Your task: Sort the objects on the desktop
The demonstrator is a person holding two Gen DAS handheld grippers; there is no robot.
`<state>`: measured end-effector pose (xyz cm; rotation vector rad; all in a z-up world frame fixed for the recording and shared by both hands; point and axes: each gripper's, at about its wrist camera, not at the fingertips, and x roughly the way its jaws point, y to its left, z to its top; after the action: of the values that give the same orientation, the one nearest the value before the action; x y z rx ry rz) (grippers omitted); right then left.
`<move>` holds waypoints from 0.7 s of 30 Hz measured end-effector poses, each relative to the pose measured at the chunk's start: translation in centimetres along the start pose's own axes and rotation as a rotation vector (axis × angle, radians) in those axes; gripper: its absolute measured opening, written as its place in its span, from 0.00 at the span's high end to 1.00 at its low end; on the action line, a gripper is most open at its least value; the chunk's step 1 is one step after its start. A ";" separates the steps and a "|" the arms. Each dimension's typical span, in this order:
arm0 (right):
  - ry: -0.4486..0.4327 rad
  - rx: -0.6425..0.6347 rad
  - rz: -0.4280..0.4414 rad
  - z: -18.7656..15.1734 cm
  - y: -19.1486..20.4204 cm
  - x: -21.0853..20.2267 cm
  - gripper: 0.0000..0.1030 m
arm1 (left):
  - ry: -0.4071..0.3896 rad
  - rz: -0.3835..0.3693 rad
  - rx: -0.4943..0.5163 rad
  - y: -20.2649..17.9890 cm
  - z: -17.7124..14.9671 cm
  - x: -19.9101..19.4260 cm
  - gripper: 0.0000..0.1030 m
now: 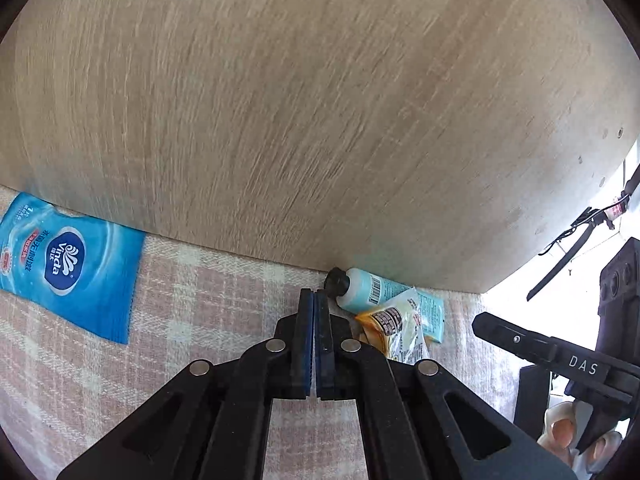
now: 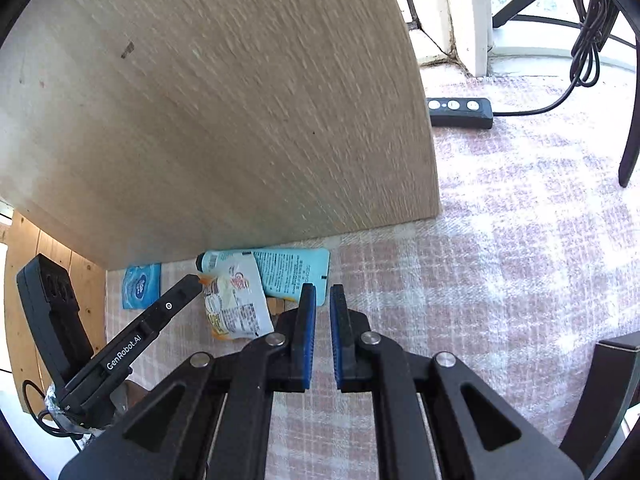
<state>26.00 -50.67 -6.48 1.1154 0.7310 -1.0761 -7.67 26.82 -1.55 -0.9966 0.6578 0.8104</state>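
At tablecloth's [image 2: 500, 240] back edge, against wooden board [image 2: 240, 120]: blue tube [image 2: 292, 272] under snack packet [image 2: 234, 304]; left gripper [image 1: 315, 296] clenched empty, right gripper [image 2: 323, 292] slightly parted, empty; grabbing tube may drag packet along.

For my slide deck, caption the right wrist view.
Slightly open right gripper near a light blue tube and snack packet beside a wooden panel.

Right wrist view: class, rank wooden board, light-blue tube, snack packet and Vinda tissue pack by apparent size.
1. wooden board
2. light-blue tube and snack packet: similar, overlapping, unsure
3. Vinda tissue pack, though farther away
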 end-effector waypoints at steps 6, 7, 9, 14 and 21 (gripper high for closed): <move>-0.004 -0.004 -0.005 0.5 0.8 2.3 0.91 | -0.022 0.010 0.004 -1.8 1.2 2.8 1.00; 0.000 -0.009 -0.008 0.6 0.9 2.6 0.91 | -0.026 0.008 0.002 -1.9 1.1 2.9 1.00; 0.000 -0.021 -0.016 0.9 1.5 3.3 0.91 | -0.032 0.017 0.027 -2.4 0.9 3.3 1.00; 0.020 -0.036 -0.002 0.9 2.3 3.7 0.91 | -0.014 -0.016 0.044 -3.1 0.6 3.7 1.00; 0.064 -0.086 0.015 -1.1 3.6 3.4 0.91 | 0.066 -0.100 0.068 -4.0 -2.6 3.6 1.00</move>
<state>30.57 -50.41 -8.61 1.0839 0.8109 -0.9914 -2.69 24.21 -3.55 -0.9899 0.6822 0.6653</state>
